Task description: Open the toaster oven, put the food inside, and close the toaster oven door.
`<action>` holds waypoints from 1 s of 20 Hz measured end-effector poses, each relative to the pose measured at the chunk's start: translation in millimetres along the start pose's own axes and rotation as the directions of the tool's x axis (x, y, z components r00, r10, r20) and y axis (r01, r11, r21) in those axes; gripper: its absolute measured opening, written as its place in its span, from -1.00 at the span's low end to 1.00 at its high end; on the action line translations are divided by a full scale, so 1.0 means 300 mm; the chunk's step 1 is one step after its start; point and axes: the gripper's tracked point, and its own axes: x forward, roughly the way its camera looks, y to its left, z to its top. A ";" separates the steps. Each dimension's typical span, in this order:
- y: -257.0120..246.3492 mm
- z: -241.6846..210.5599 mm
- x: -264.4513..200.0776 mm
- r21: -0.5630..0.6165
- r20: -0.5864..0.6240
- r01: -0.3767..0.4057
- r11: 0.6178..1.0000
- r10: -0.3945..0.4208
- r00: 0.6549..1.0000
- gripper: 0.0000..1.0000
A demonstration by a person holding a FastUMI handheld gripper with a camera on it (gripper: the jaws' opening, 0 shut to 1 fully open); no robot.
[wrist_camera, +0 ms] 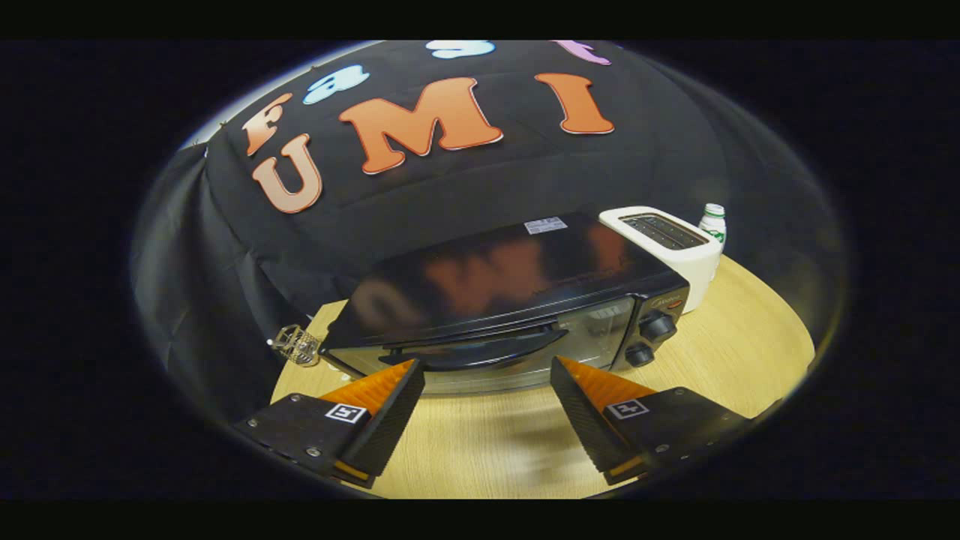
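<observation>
- The toaster oven point(517, 300) sits on the desk point(735, 352) just ahead of the gripper point(487, 379), its door shut and its handle point(480, 349) lying level.
- The gripper's fingers stand wide apart and hold nothing.
- No food can be made out; a shut door fits either end of the task.
- Any grasp on the handle should be centred and square.

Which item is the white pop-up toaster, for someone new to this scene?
Start at the black toaster oven just beyond the open gripper. The white toaster stands against its far side, beside a small bottle. Two top slots set it apart.
</observation>
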 end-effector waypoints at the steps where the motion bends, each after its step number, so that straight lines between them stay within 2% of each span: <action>1: -0.006 -0.002 -0.002 -0.008 0.002 0.005 1.000 -0.005 1.000 1.00; 6: -0.039 0.049 -0.084 0.024 0.025 -0.004 1.000 0.004 1.000 0.98; 11: -0.179 0.276 -0.244 0.004 0.152 0.043 0.999 -0.043 0.987 0.98; 15: -0.331 0.527 -0.409 -0.040 0.297 0.102 0.994 -0.085 0.951 0.97; 20: -0.510 0.770 -0.633 -0.102 0.448 0.201 0.974 -0.135 0.884 0.98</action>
